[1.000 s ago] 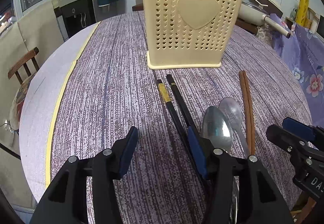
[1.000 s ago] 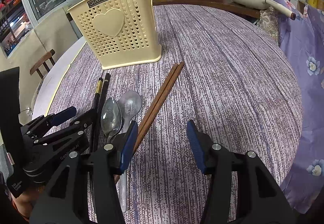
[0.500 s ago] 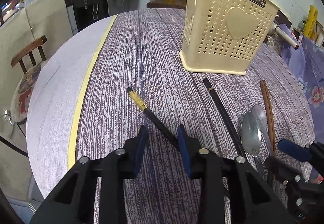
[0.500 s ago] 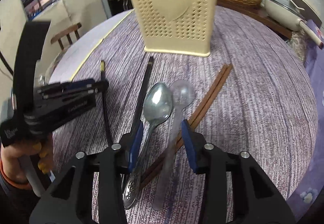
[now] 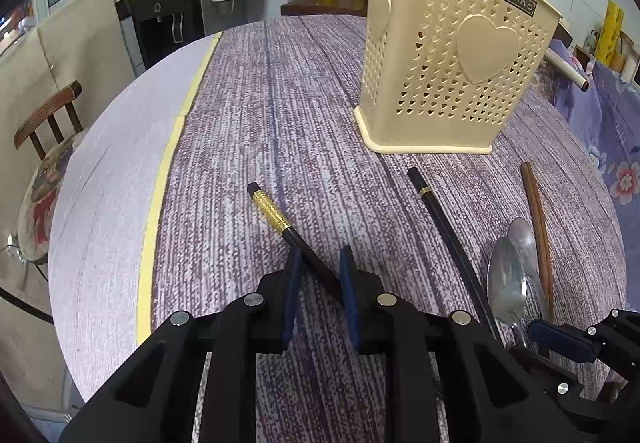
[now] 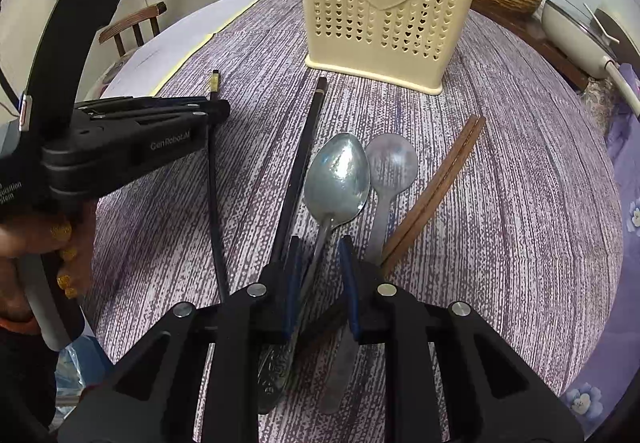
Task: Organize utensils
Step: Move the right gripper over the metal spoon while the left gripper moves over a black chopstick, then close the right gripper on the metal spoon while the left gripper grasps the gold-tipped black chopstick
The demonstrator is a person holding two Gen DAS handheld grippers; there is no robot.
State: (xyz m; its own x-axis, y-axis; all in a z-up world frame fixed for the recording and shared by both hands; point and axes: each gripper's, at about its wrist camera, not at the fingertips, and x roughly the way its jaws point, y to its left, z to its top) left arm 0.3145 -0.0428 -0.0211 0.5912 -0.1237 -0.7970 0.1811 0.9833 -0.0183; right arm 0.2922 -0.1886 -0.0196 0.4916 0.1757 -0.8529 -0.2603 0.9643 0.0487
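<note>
Purple-streaked cloth covered the round table (image 5: pixel 248 91), with a cream holder (image 5: pixel 452 55) standing upright at its far side. Nearer lay two black chopsticks, two spoons and a brown chopstick pair (image 6: pixel 436 187), all flat on the cloth. The left gripper (image 5: pixel 319 263) was closing, its pads either side of the gold-banded chopstick (image 5: pixel 280 219); whether they pressed it could not be told. The right gripper (image 6: pixel 320 259) was closing around the handle of the shiny spoon (image 6: pixel 336 179), pads not yet touching it. The dull spoon (image 6: pixel 390 167) lay just beside it.
</note>
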